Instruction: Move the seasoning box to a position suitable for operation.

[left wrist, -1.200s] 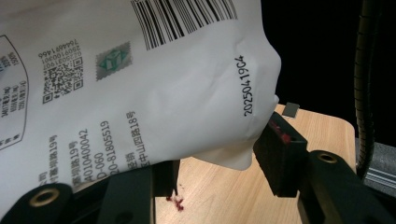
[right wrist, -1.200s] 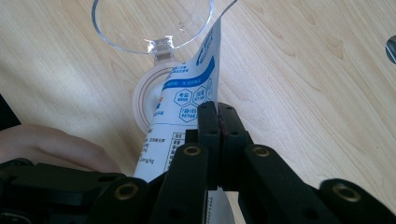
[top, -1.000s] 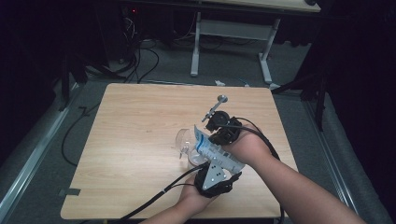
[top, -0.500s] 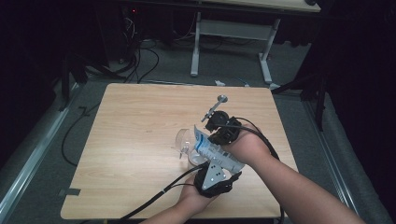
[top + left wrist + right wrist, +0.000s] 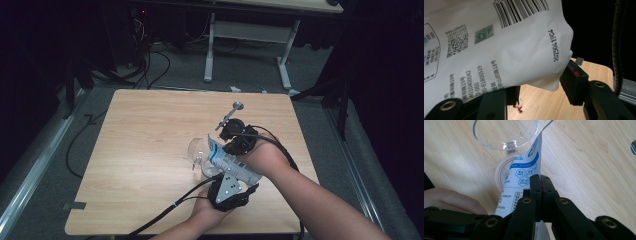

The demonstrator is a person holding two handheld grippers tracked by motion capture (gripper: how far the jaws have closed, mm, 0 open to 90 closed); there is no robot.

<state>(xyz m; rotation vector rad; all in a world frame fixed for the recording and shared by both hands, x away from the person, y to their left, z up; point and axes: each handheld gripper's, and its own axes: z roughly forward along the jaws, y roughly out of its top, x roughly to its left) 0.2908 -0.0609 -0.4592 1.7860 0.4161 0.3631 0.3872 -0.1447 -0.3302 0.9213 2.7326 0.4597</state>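
A white packet [image 5: 223, 159] with blue print and a barcode [image 5: 499, 45] is held slantwise over the table between both grippers. Its blue-printed end [image 5: 529, 162] leans against the rim of a clear glass cup [image 5: 198, 149]. In the right gripper view the cup [image 5: 504, 135] is just ahead of the jaws. My left gripper [image 5: 541, 85] has the packet's lower, bulging end between its jaws, pads against it. My right gripper [image 5: 540, 178] is shut on the packet's edge near the cup. In the high view the left gripper [image 5: 222, 175] is nearest the person, the right gripper [image 5: 227, 146] just beyond it.
A metal rod with a round flat end [image 5: 235, 109] lies just beyond the right gripper. A few red crumbs [image 5: 517, 108] lie on the wooden table [image 5: 140, 130] under the packet. Black cables [image 5: 165, 210] trail off the near edge. A desk frame [image 5: 250, 30] stands on the floor behind.
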